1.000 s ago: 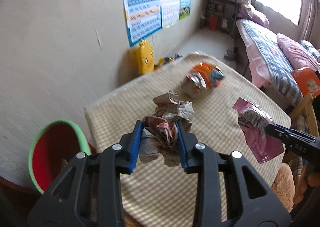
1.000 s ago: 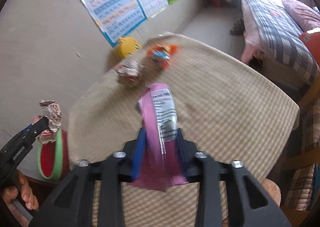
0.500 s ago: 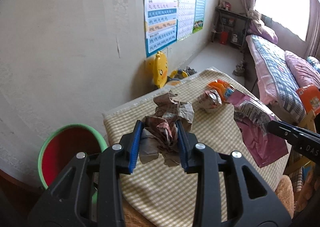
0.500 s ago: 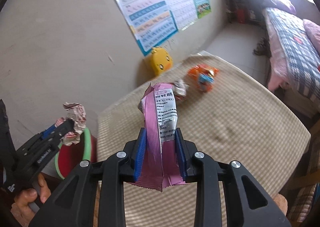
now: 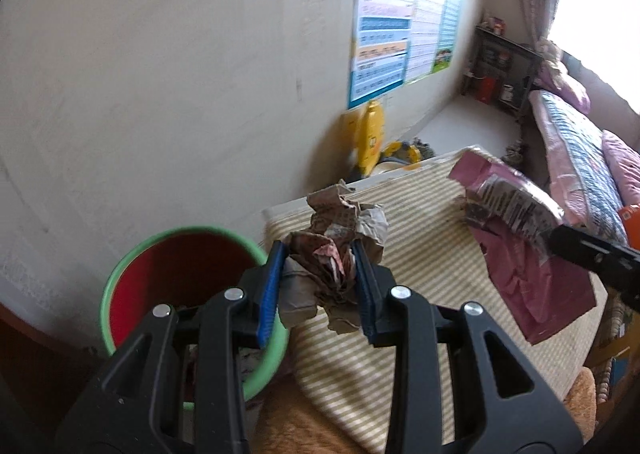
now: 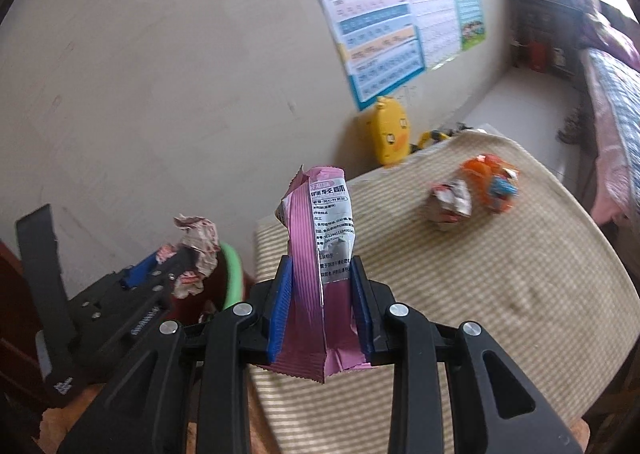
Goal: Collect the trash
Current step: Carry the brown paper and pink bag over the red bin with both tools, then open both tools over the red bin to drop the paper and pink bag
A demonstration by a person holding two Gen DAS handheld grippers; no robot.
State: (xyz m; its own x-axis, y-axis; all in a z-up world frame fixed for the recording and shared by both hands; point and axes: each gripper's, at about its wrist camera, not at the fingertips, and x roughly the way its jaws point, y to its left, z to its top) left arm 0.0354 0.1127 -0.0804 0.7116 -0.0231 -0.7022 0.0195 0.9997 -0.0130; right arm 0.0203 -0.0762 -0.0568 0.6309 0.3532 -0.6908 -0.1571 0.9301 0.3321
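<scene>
Clamping a crumpled wad of brownish paper wrapper (image 5: pixel 334 254) between their blue pads, the left tongs (image 5: pixel 320 274) carry it clear of the surface (image 5: pixel 432 266). The wad bulges out past the tips and hangs a little below them, so the grip sits on its middle, probably because a loose ball offers no better hold. It has no clear long axis; its rumpled bulk leans up and away from the tongs. Just to the left and below them stands the red bucket with a green rim (image 5: pixel 132 266), mouth up, beside the corner of the surface, which I judge to be the bin this trash is headed for.

The right tongs (image 6: pixel 322 302) are pressed together on a pink snack wrapper (image 6: pixel 320 230), flat and thin, so the jaws stand almost closed. Its long axis runs along the fingers, up and away from the tongs, with the torn top edge farthest out and the crimped bottom edge hanging below the pads. Held low like this, most of its length stands free and could flop.

Farther out, beyond and right of the right tongs, a crumpled silver wrapper (image 6: pixel 450 202) and an orange wrapper (image 6: pixel 492 182) lie touching each other on the striped surface, not yet collected. Past the surface's far edge a yellow duck-faced toy (image 6: pixel 390 132) rests by the wall.
</scene>
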